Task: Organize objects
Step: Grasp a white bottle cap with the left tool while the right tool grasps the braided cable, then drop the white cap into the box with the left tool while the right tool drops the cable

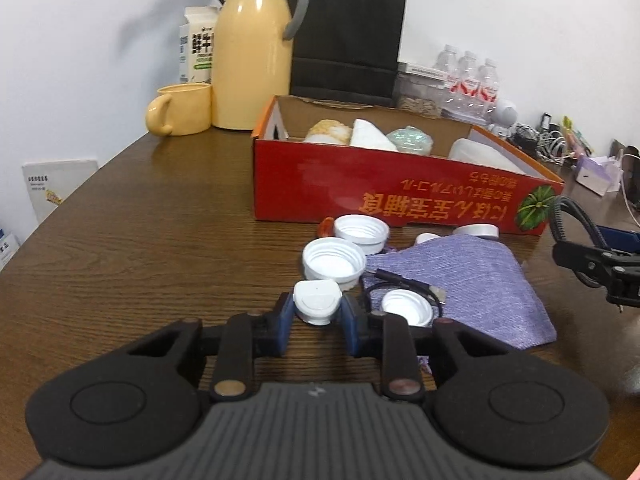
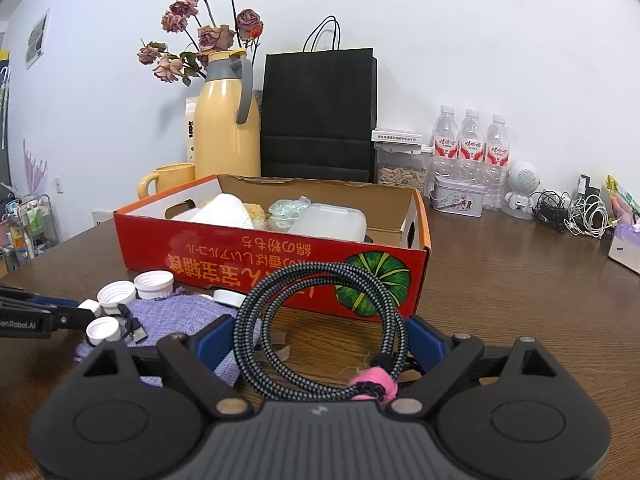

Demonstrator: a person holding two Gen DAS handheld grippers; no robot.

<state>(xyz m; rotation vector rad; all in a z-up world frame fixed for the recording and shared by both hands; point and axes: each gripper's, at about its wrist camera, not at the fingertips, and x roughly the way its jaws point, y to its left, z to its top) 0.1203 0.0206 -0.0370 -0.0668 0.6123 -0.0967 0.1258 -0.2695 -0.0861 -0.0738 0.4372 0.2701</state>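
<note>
The left claw (image 1: 318, 322) is clenched on a small white flip-top cap (image 1: 317, 303), held low over the surface (image 1: 160, 248) in front of the red box (image 1: 360, 196). A coiled braided cable (image 2: 320, 328) is grasped by the right claw (image 2: 320, 344), also before the red box. Three open white caps (image 1: 334, 260) are located between the flip-top cap and the box.

Box (image 1: 400, 196) sits at 12 o'clock on surface (image 1: 160, 240); caps (image 1: 334, 258) and cloth (image 1: 472, 276) before it; flask (image 1: 252, 60) behind at 11 o'clock.

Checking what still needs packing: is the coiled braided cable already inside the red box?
No, the coiled braided cable sits between the right gripper's fingers, outside the red box.
</note>
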